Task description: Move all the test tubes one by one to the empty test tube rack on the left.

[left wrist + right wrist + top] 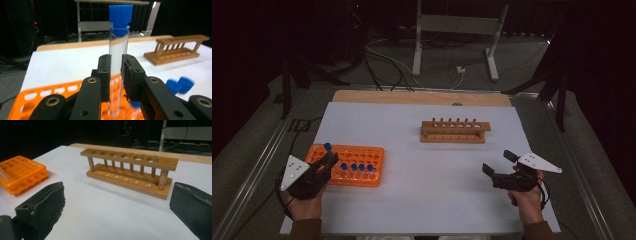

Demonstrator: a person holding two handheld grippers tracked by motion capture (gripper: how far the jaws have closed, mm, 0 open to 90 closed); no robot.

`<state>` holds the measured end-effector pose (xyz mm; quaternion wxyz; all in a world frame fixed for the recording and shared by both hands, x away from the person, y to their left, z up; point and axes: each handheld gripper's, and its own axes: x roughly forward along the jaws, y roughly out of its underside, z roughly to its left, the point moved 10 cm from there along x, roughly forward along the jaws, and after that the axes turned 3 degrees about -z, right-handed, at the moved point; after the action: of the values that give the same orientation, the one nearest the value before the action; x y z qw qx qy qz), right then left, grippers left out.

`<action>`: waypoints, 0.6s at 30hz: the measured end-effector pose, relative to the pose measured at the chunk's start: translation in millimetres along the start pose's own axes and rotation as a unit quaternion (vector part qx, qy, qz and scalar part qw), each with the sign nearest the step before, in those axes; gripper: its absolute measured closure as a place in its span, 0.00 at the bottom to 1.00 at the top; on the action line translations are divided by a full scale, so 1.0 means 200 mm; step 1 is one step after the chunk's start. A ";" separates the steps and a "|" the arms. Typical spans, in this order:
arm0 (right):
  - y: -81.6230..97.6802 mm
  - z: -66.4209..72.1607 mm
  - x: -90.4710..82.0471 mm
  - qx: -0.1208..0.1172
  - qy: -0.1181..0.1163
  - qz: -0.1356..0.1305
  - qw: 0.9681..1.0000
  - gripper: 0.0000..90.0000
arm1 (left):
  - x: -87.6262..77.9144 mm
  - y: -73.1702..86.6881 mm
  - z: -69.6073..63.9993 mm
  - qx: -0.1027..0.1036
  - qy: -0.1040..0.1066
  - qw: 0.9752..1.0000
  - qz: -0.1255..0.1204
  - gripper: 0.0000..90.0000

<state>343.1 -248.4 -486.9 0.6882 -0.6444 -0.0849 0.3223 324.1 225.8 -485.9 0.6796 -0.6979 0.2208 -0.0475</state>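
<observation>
While our left gripper (116, 72) clamps the blue-capped test tube (117, 62) upright between its pads, the tube's bottom hangs just above the orange rack (30, 100); our right gripper (501, 166) stands wide open, facing the wooden rack (130, 171).

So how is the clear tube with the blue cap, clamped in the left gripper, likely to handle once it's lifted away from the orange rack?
The tube looks thin-walled, clear and empty, so probably light and fragile. Its smooth wall may slip between the left gripper's narrow pads. Laid on the table, it would likely roll.
</observation>
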 end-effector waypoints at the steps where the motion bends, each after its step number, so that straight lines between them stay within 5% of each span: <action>1: 0.00 0.00 0.00 0.002 -0.001 0.000 1.000 0.00 | 0.01 0.02 0.00 0.001 0.000 1.000 0.005 0.87; 12: 0.03 0.00 0.01 0.002 -0.001 0.005 1.000 0.00 | 0.02 0.14 0.00 0.002 0.008 0.999 0.044 0.87; 18: 0.04 0.01 0.01 0.002 -0.004 0.007 1.000 0.00 | 0.03 0.23 -0.02 0.025 0.008 0.995 0.099 0.87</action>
<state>341.1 -246.5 -494.6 0.6869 -0.6422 -0.0827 0.3301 316.9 220.2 -532.7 0.6968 -0.6548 0.2925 0.0089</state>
